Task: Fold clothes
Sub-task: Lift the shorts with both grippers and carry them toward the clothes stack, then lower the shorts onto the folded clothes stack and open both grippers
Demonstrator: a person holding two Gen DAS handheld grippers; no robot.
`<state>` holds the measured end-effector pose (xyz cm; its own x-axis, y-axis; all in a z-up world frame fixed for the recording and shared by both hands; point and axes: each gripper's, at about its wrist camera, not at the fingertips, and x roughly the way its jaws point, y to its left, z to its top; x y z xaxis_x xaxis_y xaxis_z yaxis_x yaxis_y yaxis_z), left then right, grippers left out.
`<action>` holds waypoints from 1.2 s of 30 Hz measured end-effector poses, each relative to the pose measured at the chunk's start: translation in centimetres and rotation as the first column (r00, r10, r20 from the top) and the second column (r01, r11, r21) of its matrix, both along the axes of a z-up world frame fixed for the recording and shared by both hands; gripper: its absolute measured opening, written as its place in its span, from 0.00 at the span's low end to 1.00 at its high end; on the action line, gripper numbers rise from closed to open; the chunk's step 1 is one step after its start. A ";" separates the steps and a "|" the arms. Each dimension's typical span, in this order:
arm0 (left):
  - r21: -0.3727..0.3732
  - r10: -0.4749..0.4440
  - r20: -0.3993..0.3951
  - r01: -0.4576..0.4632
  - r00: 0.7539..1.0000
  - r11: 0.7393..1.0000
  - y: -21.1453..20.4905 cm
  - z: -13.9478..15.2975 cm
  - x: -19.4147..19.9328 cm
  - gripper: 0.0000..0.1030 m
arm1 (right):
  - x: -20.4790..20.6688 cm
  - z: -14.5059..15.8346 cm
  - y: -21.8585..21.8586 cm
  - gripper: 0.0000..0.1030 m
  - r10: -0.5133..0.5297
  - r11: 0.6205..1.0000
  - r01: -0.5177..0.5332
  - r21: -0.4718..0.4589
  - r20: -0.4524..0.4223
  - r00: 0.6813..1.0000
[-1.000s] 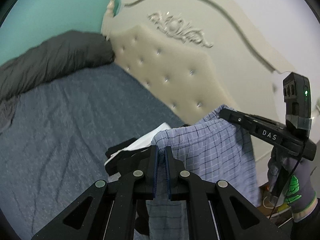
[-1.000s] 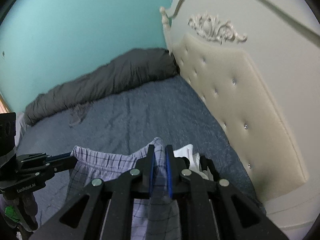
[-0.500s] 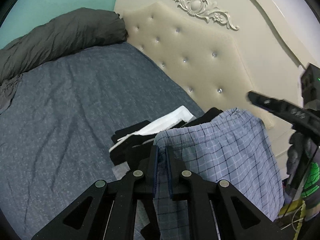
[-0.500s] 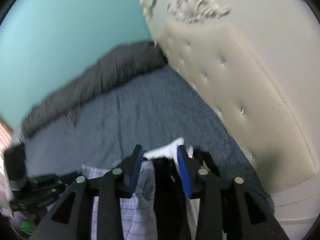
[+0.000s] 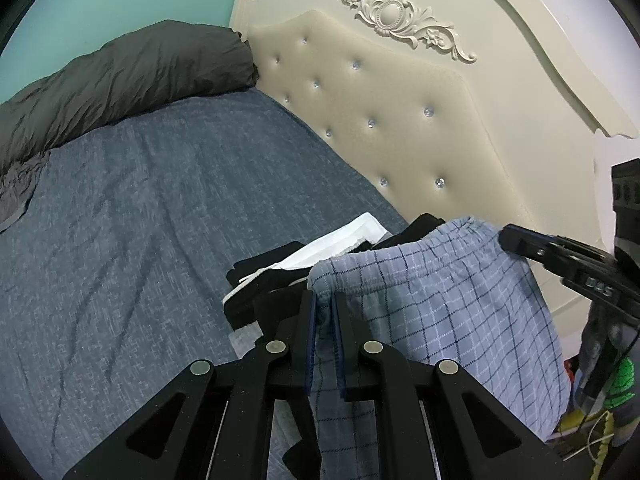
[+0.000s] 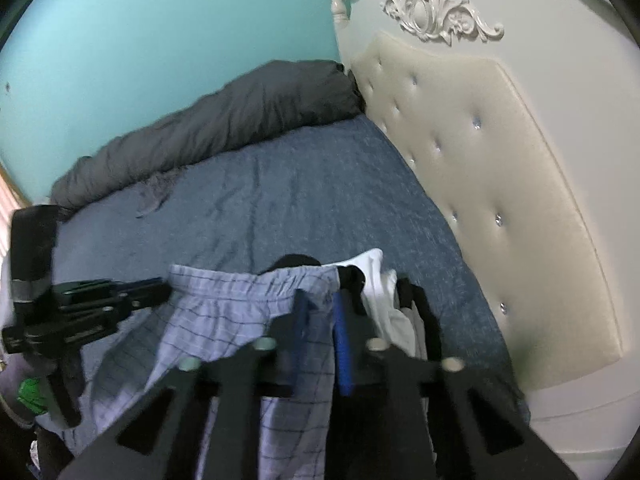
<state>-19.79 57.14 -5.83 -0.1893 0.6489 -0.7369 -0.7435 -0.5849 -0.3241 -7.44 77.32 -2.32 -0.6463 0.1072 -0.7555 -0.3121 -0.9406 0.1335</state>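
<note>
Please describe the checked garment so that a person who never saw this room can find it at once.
Find the cream tufted headboard and the blue-grey bed beside it. At the near edge of the bed lies a small pile of black and white clothes. The shorts hang in front of it, the only light blue checked piece.

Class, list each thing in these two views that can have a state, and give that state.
Left gripper: shut on the waistband.
Right gripper: shut on the waistband.
Blue checked cotton shorts: held up by the waistband, hanging unfolded.
Black and white clothes pile: lying on the bed.
Dark grey duvet: bunched along the wall.
</note>
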 end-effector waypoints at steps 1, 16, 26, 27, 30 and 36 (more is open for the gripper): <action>-0.001 -0.001 -0.004 0.001 1.000 1.000 0.0 0.0 0.0 0.09 | -0.2 -0.2 0.0 0.03 -0.016 1.000 0.016 0.013 0.001 1.000; -0.011 0.025 -0.097 -0.026 0.995 1.000 -1.0 1.8 0.2 0.34 | 1.6 1.0 0.7 0.02 -0.142 0.989 0.143 0.023 -0.039 0.989; -0.002 -0.086 -0.175 0.087 0.981 0.996 -3.1 4.4 5.8 0.35 | 4.1 2.0 -6.9 0.02 0.048 0.999 -0.047 0.012 -0.049 0.998; -0.009 -0.099 -0.182 0.099 0.978 0.995 -3.0 4.4 6.5 0.35 | 4.4 1.7 -7.3 0.02 0.046 0.999 -0.045 0.022 -0.041 0.998; -0.020 -0.124 -0.190 0.123 0.974 0.992 -3.0 3.7 8.4 0.35 | 5.1 0.6 -7.5 0.02 0.009 1.000 -0.009 0.027 -0.022 1.000; -0.076 -0.139 -0.206 0.126 0.969 0.989 -2.3 1.6 10.0 0.35 | 5.9 -2.7 -6.2 0.02 -0.064 0.998 0.064 0.022 0.007 0.998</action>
